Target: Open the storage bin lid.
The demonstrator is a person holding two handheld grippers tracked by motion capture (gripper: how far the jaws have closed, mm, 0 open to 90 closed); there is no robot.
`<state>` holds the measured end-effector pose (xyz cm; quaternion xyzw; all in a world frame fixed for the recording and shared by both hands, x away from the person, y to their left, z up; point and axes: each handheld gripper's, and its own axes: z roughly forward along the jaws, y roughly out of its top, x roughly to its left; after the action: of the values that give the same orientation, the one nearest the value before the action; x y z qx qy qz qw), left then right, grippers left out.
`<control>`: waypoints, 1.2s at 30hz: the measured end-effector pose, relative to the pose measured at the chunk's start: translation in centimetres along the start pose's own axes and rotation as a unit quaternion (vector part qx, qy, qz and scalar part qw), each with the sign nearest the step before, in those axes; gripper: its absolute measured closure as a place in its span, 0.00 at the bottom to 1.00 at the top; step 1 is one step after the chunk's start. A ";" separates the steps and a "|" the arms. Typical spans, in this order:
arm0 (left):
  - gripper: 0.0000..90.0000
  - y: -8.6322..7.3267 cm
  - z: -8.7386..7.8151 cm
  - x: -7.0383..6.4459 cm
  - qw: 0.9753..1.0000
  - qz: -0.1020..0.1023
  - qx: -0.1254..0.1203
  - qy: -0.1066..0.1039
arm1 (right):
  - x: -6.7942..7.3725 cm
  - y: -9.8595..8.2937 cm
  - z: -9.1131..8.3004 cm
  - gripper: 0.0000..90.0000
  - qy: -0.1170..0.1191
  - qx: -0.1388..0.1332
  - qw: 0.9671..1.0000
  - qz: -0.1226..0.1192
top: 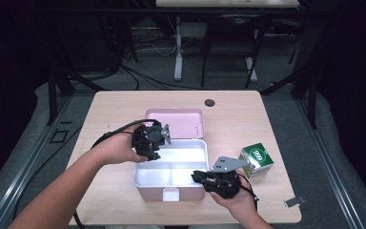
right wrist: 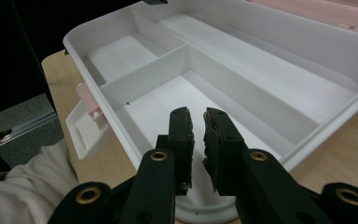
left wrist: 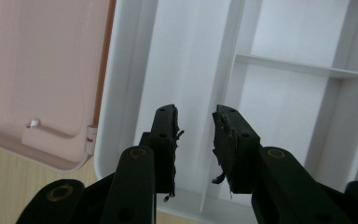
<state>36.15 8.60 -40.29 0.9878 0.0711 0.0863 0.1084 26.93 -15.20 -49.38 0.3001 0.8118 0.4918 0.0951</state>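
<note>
From up high, I see my lunch box (top: 171,179) open in the middle of the table (top: 119,109). Its pink lid (top: 181,121) lies flat behind it. My left gripper (top: 159,138) hangs over the back left corner. My right gripper (top: 201,176) sits at the front right edge. A small green box (top: 256,160) waits just to the right.

In the left gripper view, my left gripper (left wrist: 195,135) is spread a little and holds nothing. The white box (left wrist: 191,51) below is empty.

In the right gripper view, my right gripper (right wrist: 196,135) is almost pressed together, with nothing in it. I think I should open it wide, then reach slowly for the green box.
</note>
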 end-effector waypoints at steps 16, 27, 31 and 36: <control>0.82 1.9 2.0 -0.9 0.999 0.030 0.029 -0.015 | 0.0 0.0 -0.1 0.89 0.003 -0.003 1.000 0.000; 0.90 3.1 3.2 -1.4 0.998 0.040 0.048 -0.026 | 0.0 0.0 -0.1 0.89 0.002 -0.003 1.000 0.000; 0.91 3.5 3.5 -1.6 0.997 0.047 0.055 -0.027 | 0.0 0.0 -0.1 0.89 0.002 -0.004 1.000 0.000; 0.93 3.8 3.9 -1.8 0.996 0.053 0.066 -0.030 | 0.1 -0.1 -0.1 0.89 0.003 -0.006 1.000 0.000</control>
<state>35.58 3.81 -43.47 0.9974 0.0205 0.0570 0.0400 26.79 -15.27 -49.35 0.2979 0.8094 0.4972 0.0941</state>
